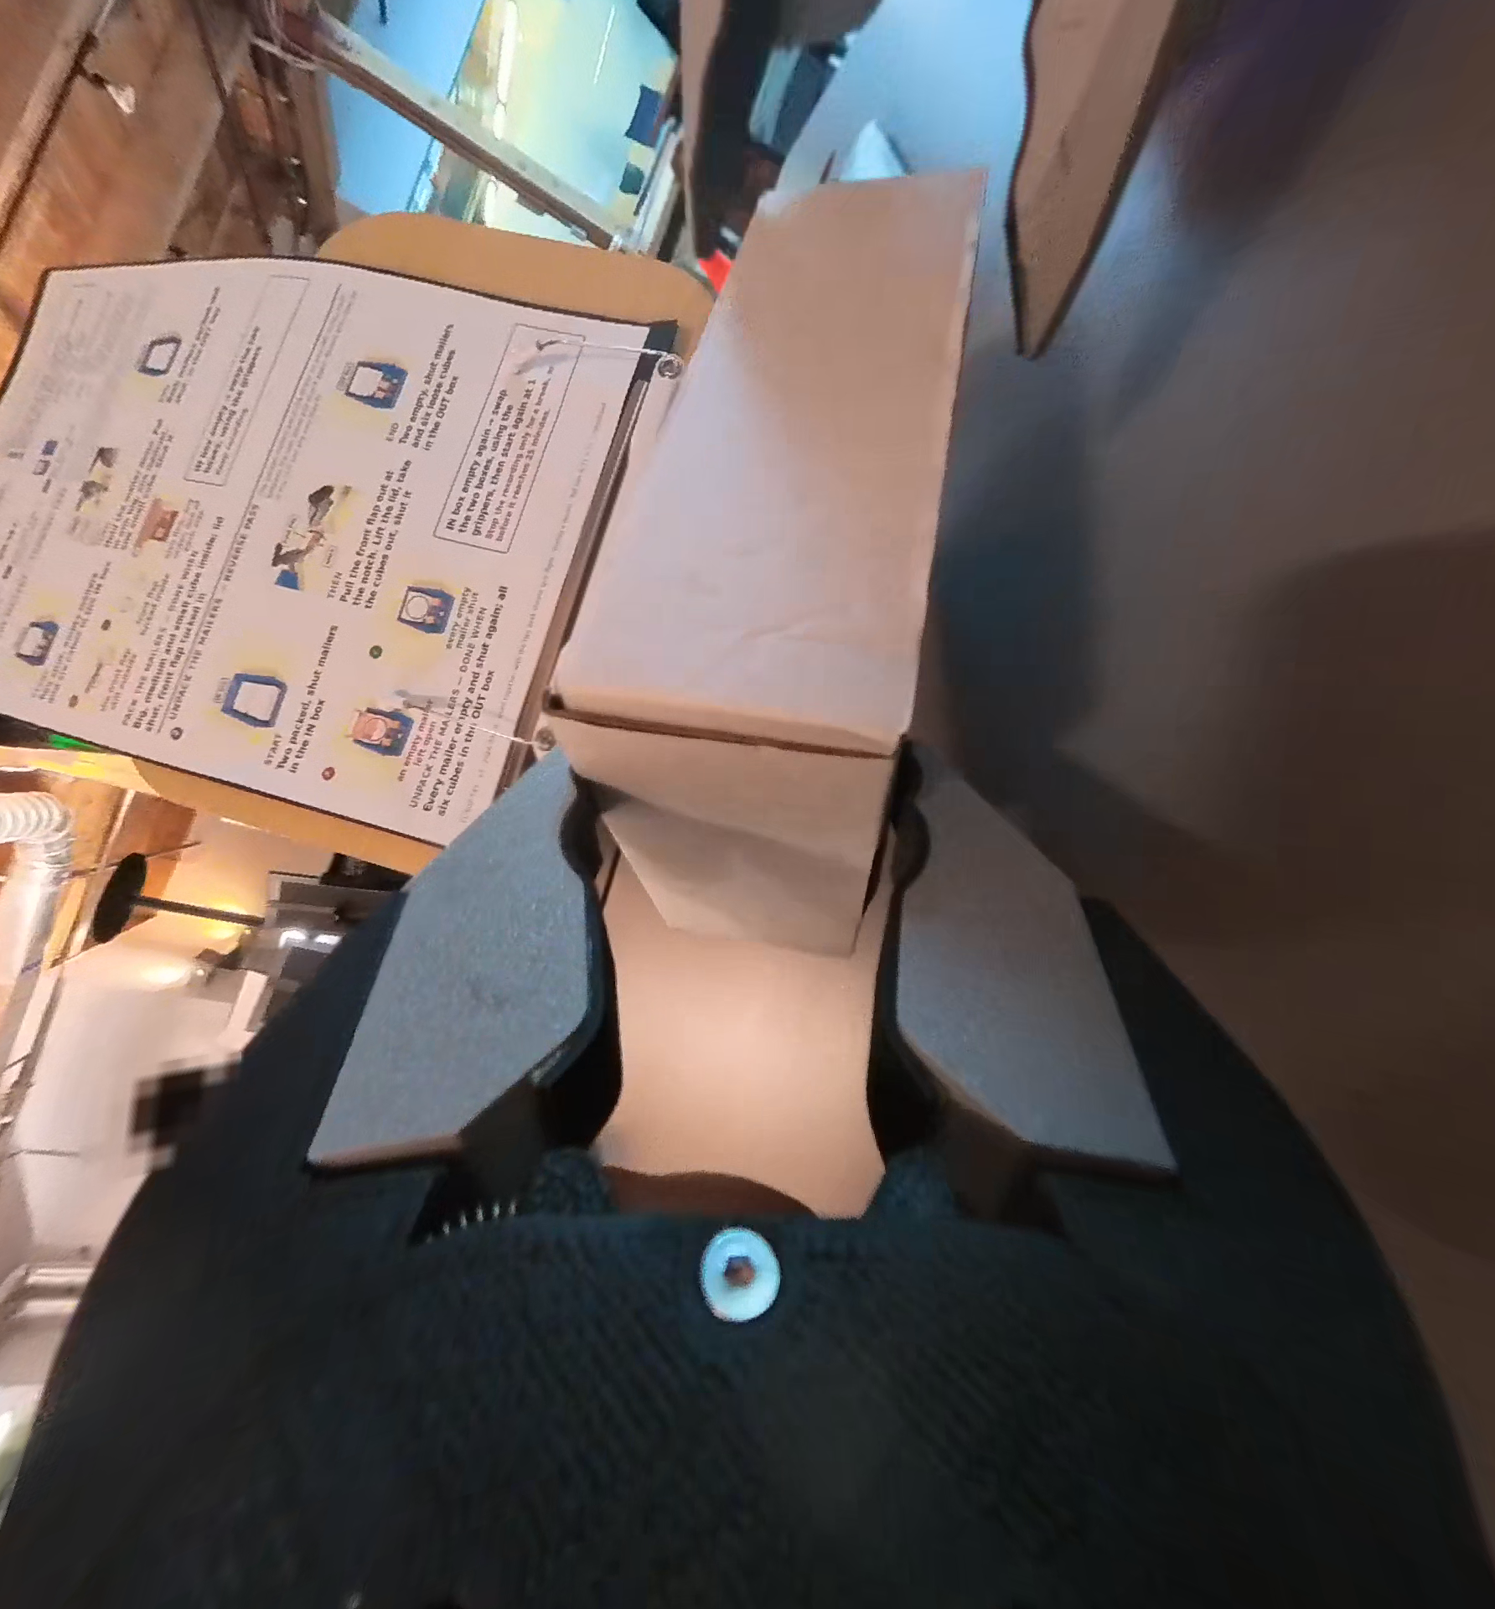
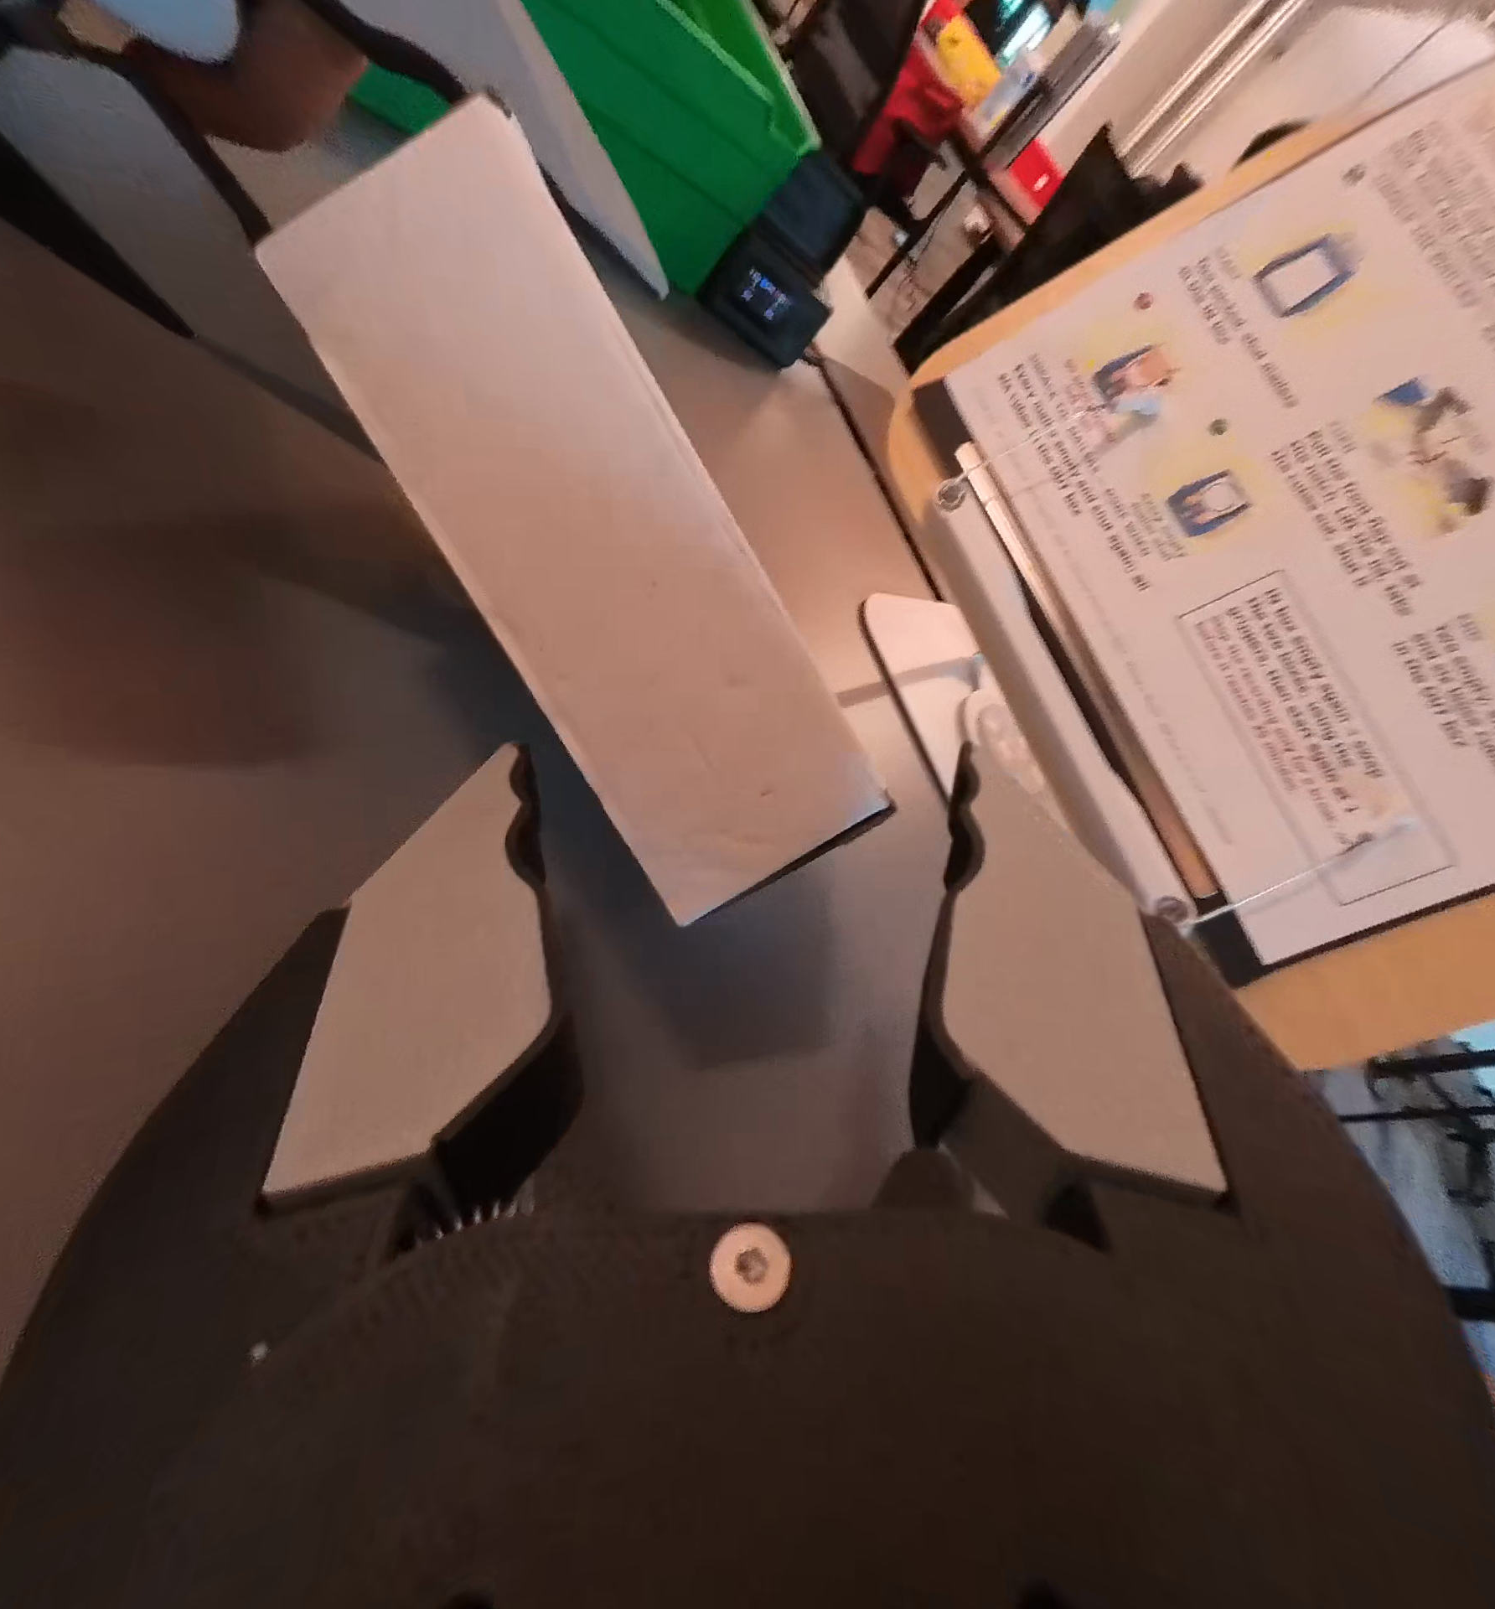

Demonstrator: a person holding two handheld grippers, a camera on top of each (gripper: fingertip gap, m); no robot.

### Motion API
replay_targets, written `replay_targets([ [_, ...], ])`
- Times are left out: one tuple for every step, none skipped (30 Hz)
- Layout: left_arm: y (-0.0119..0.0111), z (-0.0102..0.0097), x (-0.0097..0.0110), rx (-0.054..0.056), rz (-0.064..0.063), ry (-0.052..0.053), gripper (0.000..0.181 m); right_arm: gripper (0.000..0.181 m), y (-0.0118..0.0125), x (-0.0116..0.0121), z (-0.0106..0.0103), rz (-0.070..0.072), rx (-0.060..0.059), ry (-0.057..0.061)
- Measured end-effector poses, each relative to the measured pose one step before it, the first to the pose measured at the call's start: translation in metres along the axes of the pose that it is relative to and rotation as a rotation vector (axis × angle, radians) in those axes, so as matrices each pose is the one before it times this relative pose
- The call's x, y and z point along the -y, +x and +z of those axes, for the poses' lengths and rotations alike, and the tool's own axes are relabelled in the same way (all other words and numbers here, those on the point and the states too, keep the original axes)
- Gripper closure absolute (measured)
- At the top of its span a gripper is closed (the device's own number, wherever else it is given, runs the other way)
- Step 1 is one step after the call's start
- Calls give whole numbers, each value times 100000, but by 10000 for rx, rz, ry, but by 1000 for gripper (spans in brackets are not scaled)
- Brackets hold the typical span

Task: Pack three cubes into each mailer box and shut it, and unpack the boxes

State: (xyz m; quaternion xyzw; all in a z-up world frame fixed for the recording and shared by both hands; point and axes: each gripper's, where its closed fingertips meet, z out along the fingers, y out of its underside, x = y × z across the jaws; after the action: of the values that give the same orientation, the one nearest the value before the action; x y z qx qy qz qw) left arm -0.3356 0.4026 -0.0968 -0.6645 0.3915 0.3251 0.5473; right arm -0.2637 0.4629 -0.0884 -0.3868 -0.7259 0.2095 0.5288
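A printed instruction sheet (image 1: pixel 291 522) stands on a tan board (image 2: pixel 1380 1001); green bins (image 2: pixel 674 131) behind; grey tabletop (image 2: pixel 161 653).

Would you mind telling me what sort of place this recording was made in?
Probably a lab or workshop set up for recording tasks: a printed instruction sheet stands on a board beside the grey table, with green bins and cluttered shelving behind.

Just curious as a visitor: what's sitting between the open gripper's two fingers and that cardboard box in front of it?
Nothing. In the right wrist view, only bare grey table lies between the right gripper and the mailer box.
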Motion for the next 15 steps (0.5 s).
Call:
replay_targets([
  [-86,-10,53,74,39,-2,115,89,196,391,-146,-175,-217,168],
  [-23,-26,157,31,32,40,115,89,17,475,-129,-279,-182,199],
  [71,-35,321,16,112,109,115,91,-204,505,-84,-368,-138,191],
  [121,-31,389,21,172,111,115,93,-399,488,33,-430,-104,161],
  [230,16,384,-23,145,70,115,96,-573,412,157,-504,-52,86],
  [259,49,368,-34,133,66,115,103,-755,290,242,-578,18,-22],
  [301,75,376,-52,121,82,115,110,-796,214,318,-582,42,-97],
  [360,70,359,-94,109,97,115,114,-687,187,365,-524,-25,-110],
  [280,92,236,-35,99,47,115,111,-392,150,357,-442,-154,-125],
  [51,50,55,58,118,-25,115,114,-42,54,236,-366,-245,-160],
  [-7,-2,-80,25,79,-39,115,117,104,-22,110,-233,-163,-138],
  [17,-9,-106,-41,-88,9,115,116,34,-32,75,-13,10,-98],
  [31,-21,-28,-65,-175,16,115,116,8,-46,38,58,96,-123],
  [9,31,16,-34,-140,8,115,116,8,-129,32,-15,112,-207],
  [72,46,114,-60,-288,80,115,116,1,-187,27,-34,83,-234],
])
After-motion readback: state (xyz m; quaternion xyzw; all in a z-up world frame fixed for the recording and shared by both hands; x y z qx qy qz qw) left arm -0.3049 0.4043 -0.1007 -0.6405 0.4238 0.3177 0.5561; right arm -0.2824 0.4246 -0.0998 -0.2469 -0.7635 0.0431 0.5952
